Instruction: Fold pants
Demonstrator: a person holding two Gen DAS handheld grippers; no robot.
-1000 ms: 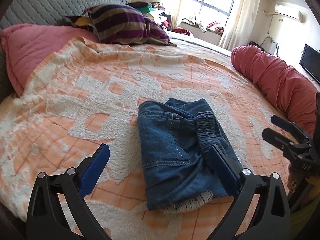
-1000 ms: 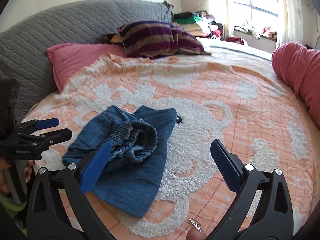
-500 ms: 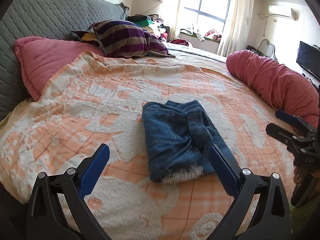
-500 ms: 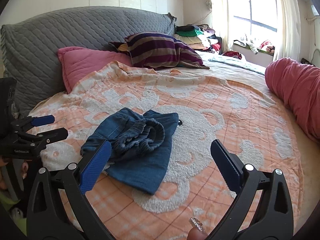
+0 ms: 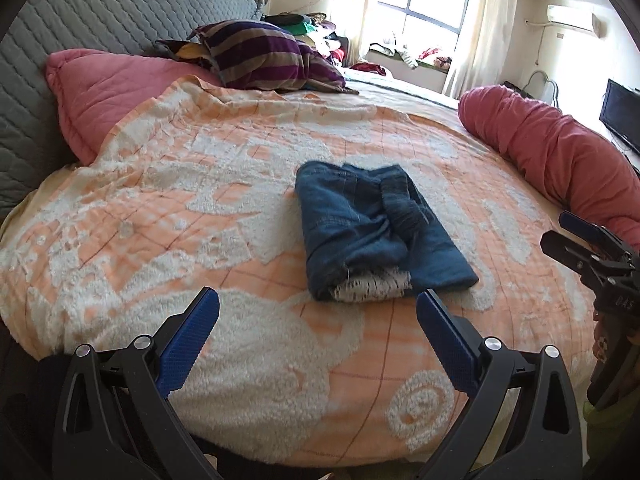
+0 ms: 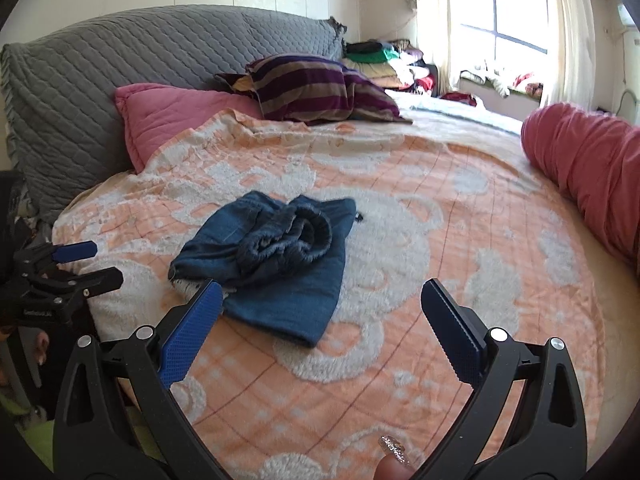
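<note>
I find my left hand-held gripper (image 5: 316,332) and right hand-held gripper (image 6: 320,320) both spread wide, holding nothing. The folded pants (image 5: 372,228) lie on the bed (image 5: 160,208), ahead of both, untouched.

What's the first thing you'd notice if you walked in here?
The folded blue jeans lying alone in the middle of the orange-and-white blanket. Next, the striped pillow by the grey headboard, and the long red bolster along the bed's right edge. Both grippers, left and right, hang open, holding nothing.
</note>
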